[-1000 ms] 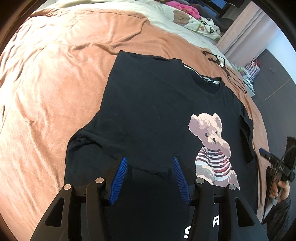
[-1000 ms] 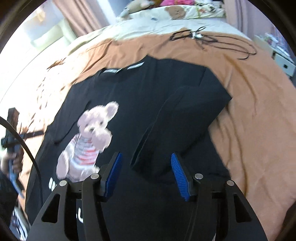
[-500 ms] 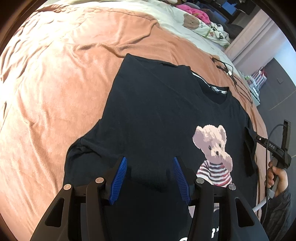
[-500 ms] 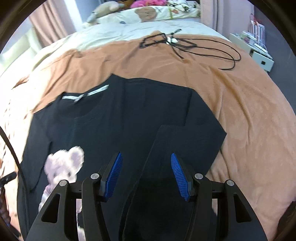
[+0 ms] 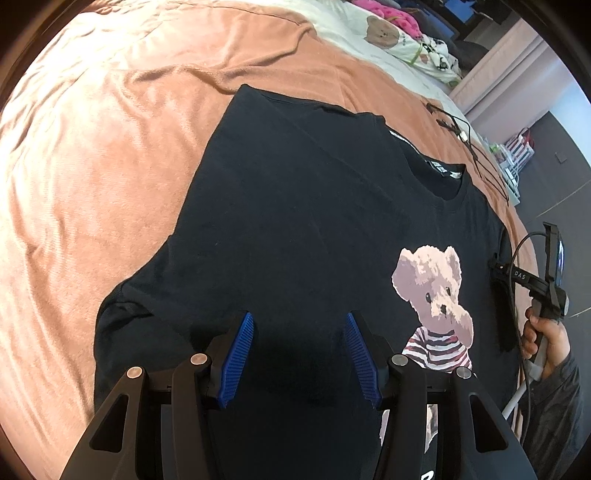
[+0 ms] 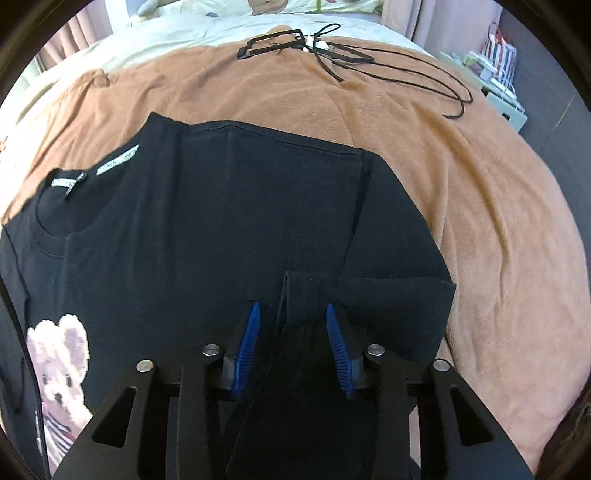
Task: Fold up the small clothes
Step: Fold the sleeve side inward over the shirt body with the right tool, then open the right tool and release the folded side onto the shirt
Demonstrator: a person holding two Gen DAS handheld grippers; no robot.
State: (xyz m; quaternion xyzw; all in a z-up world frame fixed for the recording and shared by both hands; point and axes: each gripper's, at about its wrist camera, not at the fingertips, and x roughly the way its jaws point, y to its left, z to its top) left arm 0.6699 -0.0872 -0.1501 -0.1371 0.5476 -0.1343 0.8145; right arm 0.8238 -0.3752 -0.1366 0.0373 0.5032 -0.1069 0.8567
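Note:
A black T-shirt (image 5: 295, 206) with a teddy-bear print (image 5: 432, 280) lies face up on a brown blanket (image 5: 92, 166). My left gripper (image 5: 300, 317) hovers open over the shirt's side, just inside its left sleeve, with only flat cloth below the pads. In the right wrist view, the shirt (image 6: 221, 221) has its right sleeve (image 6: 399, 280) folded inward. A raised fold of that sleeve stands between the blue pads of my right gripper (image 6: 291, 308). Its jaws are closing, with a gap still visible beside the cloth.
Black cables (image 6: 351, 55) lie on the blanket beyond the collar. Bear-print bedding (image 5: 399, 33) sits at the bed's head. A person's hand (image 5: 543, 332) holds the right gripper's handle at the shirt's far side. Bags and a box (image 6: 498, 74) stand on the floor.
My right gripper has swung from above the bear print over to the folded right sleeve and dropped closer, and its jaws have narrowed around the fold. The left gripper has edged slightly closer to the shirt.

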